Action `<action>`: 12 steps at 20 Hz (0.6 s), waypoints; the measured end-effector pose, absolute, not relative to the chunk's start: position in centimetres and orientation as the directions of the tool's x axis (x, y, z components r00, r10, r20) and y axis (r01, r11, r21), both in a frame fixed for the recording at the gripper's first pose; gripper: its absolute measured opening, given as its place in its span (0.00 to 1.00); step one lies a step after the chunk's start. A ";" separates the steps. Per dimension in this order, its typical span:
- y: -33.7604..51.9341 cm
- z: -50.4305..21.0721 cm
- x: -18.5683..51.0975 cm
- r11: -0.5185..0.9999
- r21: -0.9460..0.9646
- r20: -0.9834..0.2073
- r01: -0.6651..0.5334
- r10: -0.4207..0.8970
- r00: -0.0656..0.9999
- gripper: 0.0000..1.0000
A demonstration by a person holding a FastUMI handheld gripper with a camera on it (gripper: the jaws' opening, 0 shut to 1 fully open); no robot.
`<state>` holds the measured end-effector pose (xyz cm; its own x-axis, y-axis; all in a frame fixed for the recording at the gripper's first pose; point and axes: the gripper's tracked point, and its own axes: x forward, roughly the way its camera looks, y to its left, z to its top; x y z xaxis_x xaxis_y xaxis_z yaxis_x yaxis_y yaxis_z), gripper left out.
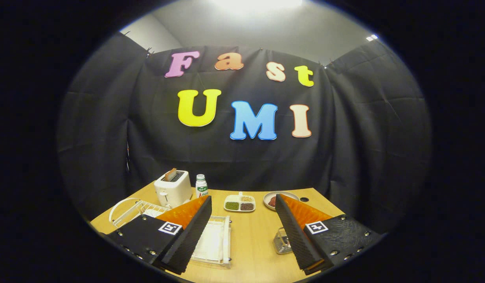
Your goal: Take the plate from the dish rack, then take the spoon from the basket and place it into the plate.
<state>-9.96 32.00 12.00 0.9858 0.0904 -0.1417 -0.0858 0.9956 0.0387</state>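
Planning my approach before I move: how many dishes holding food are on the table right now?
2. A divided dish of grains lies ahead between the open gripper's fingers; a round plate with something reddish sits beyond the right fingertip, which partly covers it. The fingers may hide others.

Matt wooden table (258,236) — white wire rack (132,210)

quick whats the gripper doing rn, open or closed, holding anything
gripper: open, fingers spread wide and holding nothing, above the table with the dish rack under the left finger.
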 end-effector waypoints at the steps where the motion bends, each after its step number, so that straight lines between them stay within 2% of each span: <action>1: 33.5 11.7 -9.5 0.996 0.030 -0.160 -0.090 0.093 0.983 0.96; 2: 35.2 11.3 -8.8 0.995 0.027 -0.177 -0.099 0.102 0.979 0.85; 3: 36.8 11.0 -8.3 0.995 0.019 -0.193 -0.102 0.104 0.976 0.82; 6: 40.2 9.2 -6.7 0.995 -0.004 -0.251 -0.097 0.093 0.963 0.81; 9: 42.3 7.1 -5.0 0.997 -0.035 -0.314 -0.067 0.053 0.948 0.71; 12: 43.7 5.0 -3.8 0.996 -0.073 -0.369 -0.050 0.019 0.929 0.70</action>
<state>-3.78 43.74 5.01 0.9294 0.0194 -0.3685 -0.0496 0.9961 -0.0728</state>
